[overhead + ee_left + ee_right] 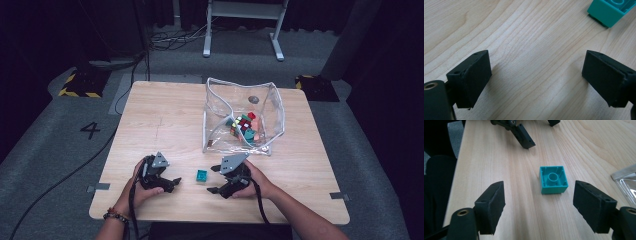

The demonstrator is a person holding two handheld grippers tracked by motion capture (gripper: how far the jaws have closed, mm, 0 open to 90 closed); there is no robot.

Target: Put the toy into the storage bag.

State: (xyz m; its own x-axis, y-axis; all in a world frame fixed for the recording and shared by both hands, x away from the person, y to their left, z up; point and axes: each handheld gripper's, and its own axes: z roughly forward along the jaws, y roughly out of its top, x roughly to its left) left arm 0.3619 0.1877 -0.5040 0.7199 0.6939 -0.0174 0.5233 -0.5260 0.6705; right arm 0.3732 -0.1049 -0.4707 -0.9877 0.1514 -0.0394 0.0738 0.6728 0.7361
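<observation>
One small teal plastic brick lies upside down on the pale wooden table, loose between the wide-open, empty right gripper and left gripper. Other toys already sit inside the clear plastic pouch; this brick seemingly remains to be grasped and bagged.

A pale wooden desk fills the frame's middle on grey carpet floor marked with a black numeral four at left, yellow-and-black hazard-striped blocks at both upper sides, a white metal frame's legs at top centre, darkness beyond.
</observation>
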